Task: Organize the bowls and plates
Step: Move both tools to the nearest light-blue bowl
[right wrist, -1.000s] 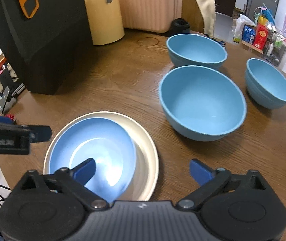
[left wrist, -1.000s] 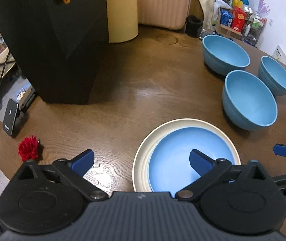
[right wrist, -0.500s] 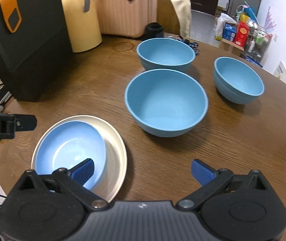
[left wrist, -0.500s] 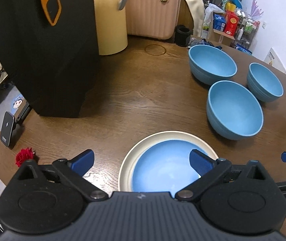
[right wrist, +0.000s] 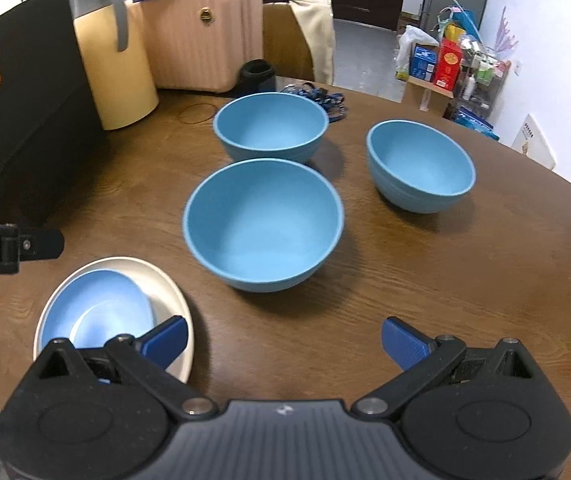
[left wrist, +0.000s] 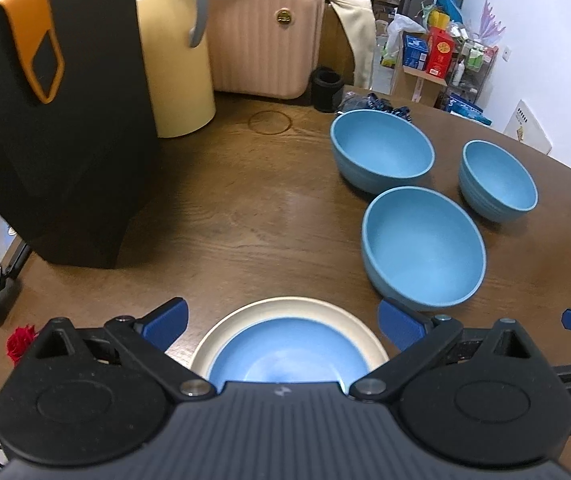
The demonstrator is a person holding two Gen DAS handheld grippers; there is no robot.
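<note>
Blue plate (left wrist: 285, 350) rests on cream plate (left wrist: 221, 334); both grippers' fingers (right wrist: 165, 340) spread wide, holding nothing.

A black bag (left wrist: 57, 128) with an orange tag stands far left on the wooden table (left wrist: 245, 208); a cream bin (left wrist: 177, 64), pink suitcase (left wrist: 265, 36) and black cup (left wrist: 327, 89) stand beyond.
</note>
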